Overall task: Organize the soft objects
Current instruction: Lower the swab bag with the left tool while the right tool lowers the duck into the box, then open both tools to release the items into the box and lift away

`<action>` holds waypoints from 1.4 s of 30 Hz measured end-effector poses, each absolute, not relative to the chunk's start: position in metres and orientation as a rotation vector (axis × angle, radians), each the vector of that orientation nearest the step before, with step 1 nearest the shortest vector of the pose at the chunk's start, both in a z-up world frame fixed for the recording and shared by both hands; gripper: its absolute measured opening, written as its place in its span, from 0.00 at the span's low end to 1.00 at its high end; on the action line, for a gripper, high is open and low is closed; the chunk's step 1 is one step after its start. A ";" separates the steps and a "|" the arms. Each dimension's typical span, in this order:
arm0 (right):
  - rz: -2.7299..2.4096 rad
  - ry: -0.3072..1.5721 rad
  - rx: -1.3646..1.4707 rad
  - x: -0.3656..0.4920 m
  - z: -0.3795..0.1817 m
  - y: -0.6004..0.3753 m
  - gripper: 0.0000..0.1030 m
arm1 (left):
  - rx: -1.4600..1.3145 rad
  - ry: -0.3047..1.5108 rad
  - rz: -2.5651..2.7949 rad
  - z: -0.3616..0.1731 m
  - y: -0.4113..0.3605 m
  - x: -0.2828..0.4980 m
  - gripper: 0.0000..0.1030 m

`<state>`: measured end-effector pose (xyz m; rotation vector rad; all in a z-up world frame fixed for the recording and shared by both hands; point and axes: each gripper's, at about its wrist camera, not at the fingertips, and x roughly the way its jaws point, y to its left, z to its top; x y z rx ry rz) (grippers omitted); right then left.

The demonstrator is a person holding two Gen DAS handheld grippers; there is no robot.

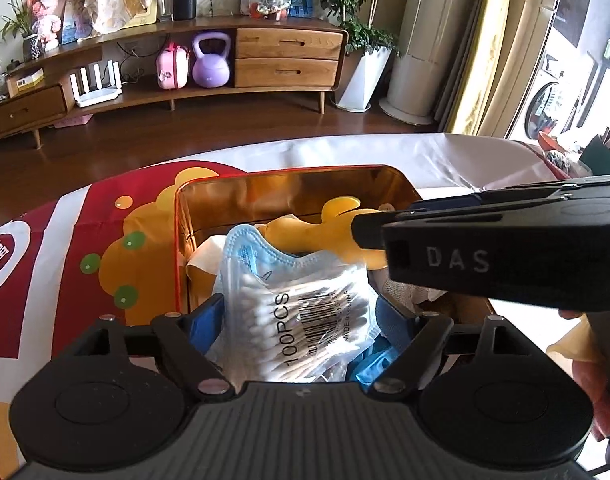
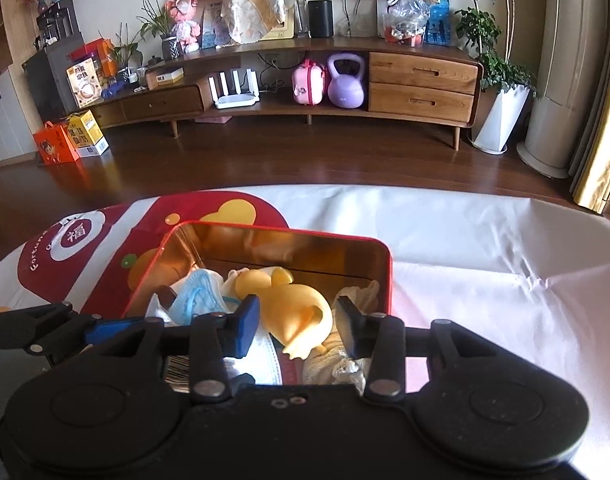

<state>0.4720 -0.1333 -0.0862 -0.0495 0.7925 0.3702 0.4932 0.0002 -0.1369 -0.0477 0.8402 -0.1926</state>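
Two grippers hang over one red tin box [image 2: 379,264], which stands open on the table and is already nearly full. The left gripper [image 1: 301,320] has its jaws wide apart, with a clear crinkly bag of cotton swabs [image 1: 305,312] lying between them inside the box; the pads do not press on it, so I judge the bag is just released. The right gripper [image 2: 301,320] has its jaws partly open around a yellow soft toy [image 2: 293,308], smooth and rounded like rubber, and they seem not to squeeze it. Beside these lie a blue pleated face mask [image 2: 197,296] and a cream lacy cloth [image 2: 357,292]. The placing step looks almost done. Next, both grippers should lift straight up without catching the thin plastic, then look for any soft thing left outside.
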 end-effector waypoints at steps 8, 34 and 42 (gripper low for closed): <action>0.387 0.774 -0.051 0.448 -0.065 -0.139 0.53 | -0.055 0.826 -0.183 -0.119 0.002 0.476 0.81; 0.469 0.638 0.015 0.323 0.023 -0.171 0.71 | -0.118 0.735 -0.223 -0.027 0.005 0.364 0.81; 0.501 0.598 0.027 0.283 0.032 -0.187 0.82 | -0.154 0.707 -0.227 -0.010 0.013 0.322 0.85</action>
